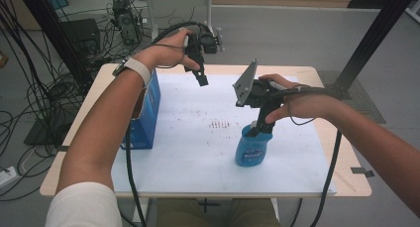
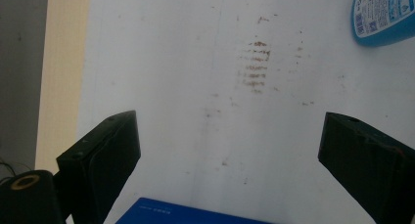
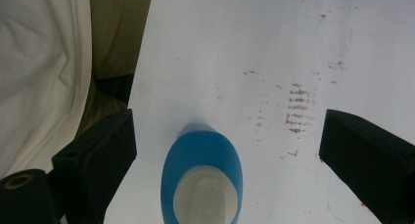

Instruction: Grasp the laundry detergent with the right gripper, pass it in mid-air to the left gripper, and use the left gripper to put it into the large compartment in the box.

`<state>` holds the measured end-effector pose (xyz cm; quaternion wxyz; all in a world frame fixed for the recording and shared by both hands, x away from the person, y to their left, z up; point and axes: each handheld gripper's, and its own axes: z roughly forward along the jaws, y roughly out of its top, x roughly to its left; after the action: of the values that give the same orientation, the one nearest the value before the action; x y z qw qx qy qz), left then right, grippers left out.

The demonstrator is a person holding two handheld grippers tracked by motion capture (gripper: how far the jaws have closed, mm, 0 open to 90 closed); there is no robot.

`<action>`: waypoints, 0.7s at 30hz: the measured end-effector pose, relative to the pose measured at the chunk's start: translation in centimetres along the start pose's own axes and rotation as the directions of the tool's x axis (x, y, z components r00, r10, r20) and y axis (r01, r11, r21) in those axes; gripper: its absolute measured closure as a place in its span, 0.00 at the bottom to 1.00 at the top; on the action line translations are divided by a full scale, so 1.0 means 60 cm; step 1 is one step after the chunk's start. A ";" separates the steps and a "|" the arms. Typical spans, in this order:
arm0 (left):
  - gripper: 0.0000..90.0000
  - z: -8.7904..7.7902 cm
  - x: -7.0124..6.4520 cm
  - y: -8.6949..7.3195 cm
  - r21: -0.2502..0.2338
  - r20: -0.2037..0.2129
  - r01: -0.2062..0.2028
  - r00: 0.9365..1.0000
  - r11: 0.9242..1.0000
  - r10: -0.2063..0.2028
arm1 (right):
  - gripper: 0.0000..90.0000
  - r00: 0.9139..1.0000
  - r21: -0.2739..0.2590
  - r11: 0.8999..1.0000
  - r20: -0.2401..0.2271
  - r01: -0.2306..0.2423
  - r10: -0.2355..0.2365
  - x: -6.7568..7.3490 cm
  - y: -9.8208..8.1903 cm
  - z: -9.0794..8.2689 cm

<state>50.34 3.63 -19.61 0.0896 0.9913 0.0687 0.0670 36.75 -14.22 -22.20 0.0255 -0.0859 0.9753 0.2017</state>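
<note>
Right gripper view: bottle stands upright at lower centre, directly below the spread, empty right gripper; left gripper, also spread, hangs far off, upper left.

We see soft, even light from above, with faint shadows on the white sheet. The bottle looks blurred in our right gripper view, perhaps too close; all three pictures are slightly soft.

High view looks down across the table; both gripper views face downward, closer; all share the blue bottle.
</note>
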 end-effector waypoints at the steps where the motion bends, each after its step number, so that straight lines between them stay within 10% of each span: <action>1: 0.10 0.000 0.000 0.000 -0.001 0.000 0.000 1.000 1.000 0.000 | 0.07 1.000 0.000 1.000 0.000 0.000 0.000 0.000 0.000 0.000; 21: 0.10 0.000 0.000 0.002 -0.007 -0.010 0.004 1.000 1.000 -0.005 | 0.06 1.000 -0.067 0.998 0.020 0.014 -0.013 0.007 -0.042 -0.012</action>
<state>50.36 3.52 -19.61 0.0929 0.9905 0.0712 0.0721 36.79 -16.84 -22.54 0.0336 -0.0911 0.9671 0.2351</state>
